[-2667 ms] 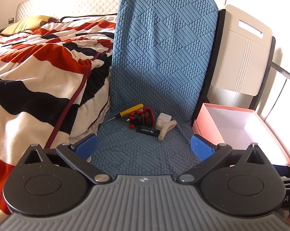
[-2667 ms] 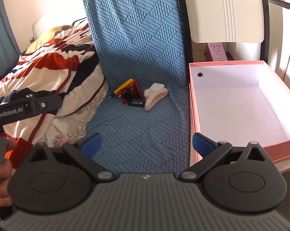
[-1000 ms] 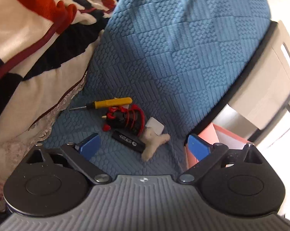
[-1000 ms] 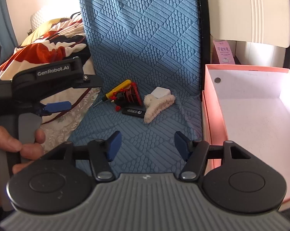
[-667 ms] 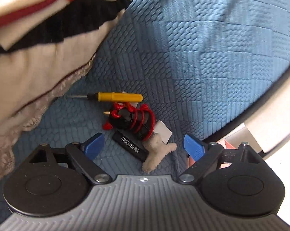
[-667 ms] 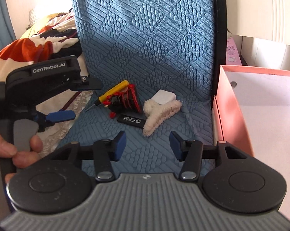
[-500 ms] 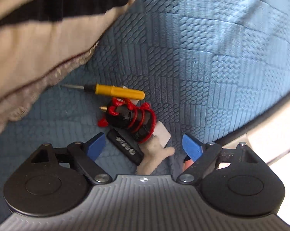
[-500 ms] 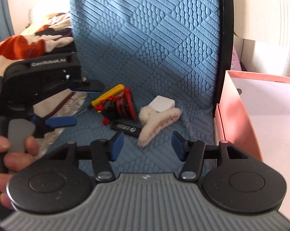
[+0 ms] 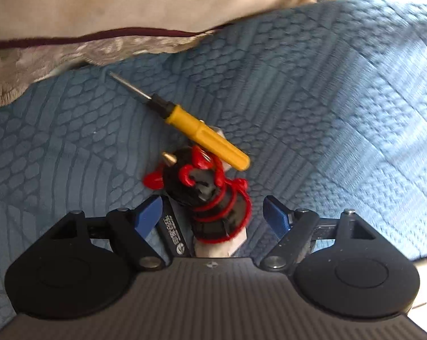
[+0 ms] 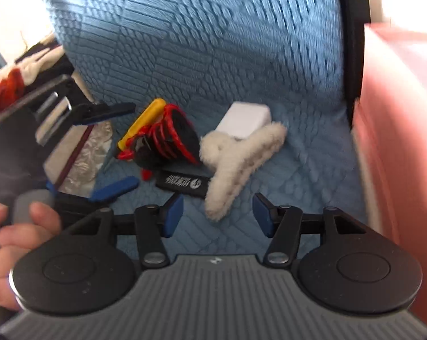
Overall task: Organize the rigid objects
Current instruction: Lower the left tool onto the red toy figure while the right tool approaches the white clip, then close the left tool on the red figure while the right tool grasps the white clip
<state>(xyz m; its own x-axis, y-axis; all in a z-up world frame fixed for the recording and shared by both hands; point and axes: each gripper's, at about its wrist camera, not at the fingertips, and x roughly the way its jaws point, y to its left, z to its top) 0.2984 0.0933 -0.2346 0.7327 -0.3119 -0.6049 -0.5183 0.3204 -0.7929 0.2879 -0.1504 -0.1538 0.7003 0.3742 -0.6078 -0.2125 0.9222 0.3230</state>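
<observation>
Now left gripper (image 9: 210, 212) released, fingers straddling the red-and-black clip (image 9: 210, 195). Right gripper (image 10: 217, 215) released beside the fluffy hair claw (image 10: 236, 158) on the blue cushion (image 10: 213, 42).

A home bedroom: a striped blanket with a lace-edged sheet (image 9: 100, 45) fills the upper left of the left wrist view, above a blue quilted mat (image 9: 341, 113) strewn with household oddments.

One screwdriver (image 9: 202, 138), one red-black coiled item (image 9: 210, 195), one black stick (image 10: 183, 182), one fluffy clip (image 10: 239, 161), one white block (image 10: 246, 120), one pink box (image 10: 400, 130), two grippers (image 9: 212, 212) (image 10: 216, 212).
</observation>
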